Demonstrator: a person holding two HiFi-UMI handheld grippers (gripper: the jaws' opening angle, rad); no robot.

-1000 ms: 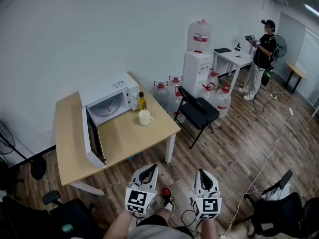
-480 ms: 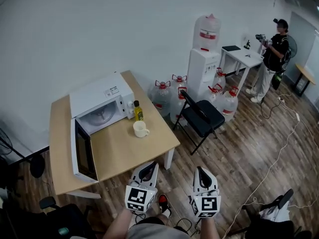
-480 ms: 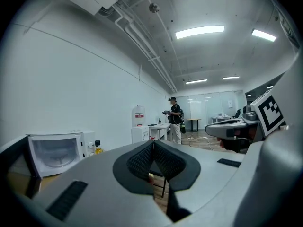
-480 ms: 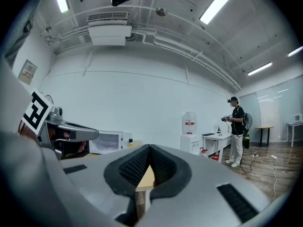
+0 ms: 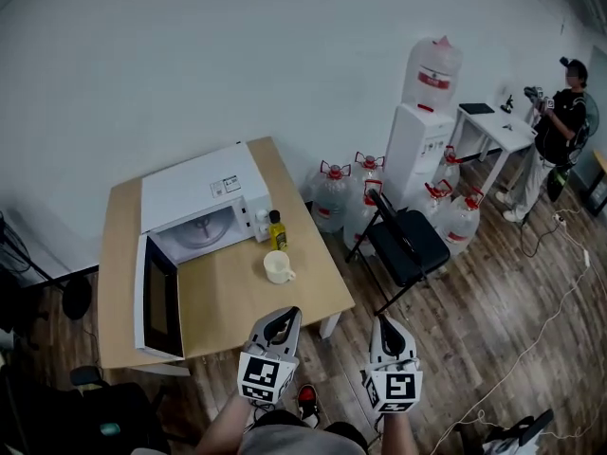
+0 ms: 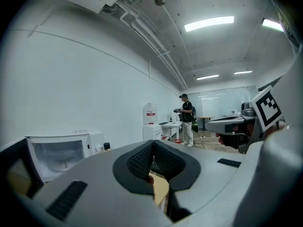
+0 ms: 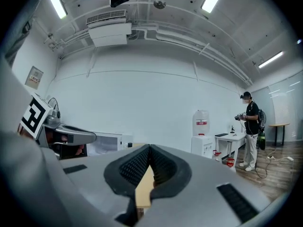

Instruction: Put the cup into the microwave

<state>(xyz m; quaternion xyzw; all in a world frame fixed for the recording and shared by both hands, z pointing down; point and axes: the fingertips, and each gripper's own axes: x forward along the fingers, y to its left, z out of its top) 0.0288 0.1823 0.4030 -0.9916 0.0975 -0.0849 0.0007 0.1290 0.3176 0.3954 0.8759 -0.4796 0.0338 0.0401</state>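
Observation:
A white cup [image 5: 277, 266] stands on the wooden table [image 5: 228, 297], in front of a white microwave [image 5: 199, 202] whose door [image 5: 156, 301] hangs open to the left. The microwave's cavity looks empty. Both grippers are held side by side short of the table's near edge, apart from the cup. My left gripper [image 5: 282, 317] is shut with nothing in it, and so is my right gripper [image 5: 386, 326]. In the left gripper view the microwave [image 6: 61, 152] shows at the left past the closed jaws [image 6: 152, 148]. The right gripper view has closed jaws [image 7: 149, 150] too.
A small oil bottle [image 5: 276, 230] stands beside the microwave, just behind the cup. A black folding chair [image 5: 408, 245], several water jugs [image 5: 332, 197] and a water dispenser [image 5: 417, 131] stand right of the table. A person [image 5: 560, 131] stands at a far desk.
The table, microwave and cup have come nearer and sit lower and more central in the head view. Both grippers keep their places in the picture and stay shut.

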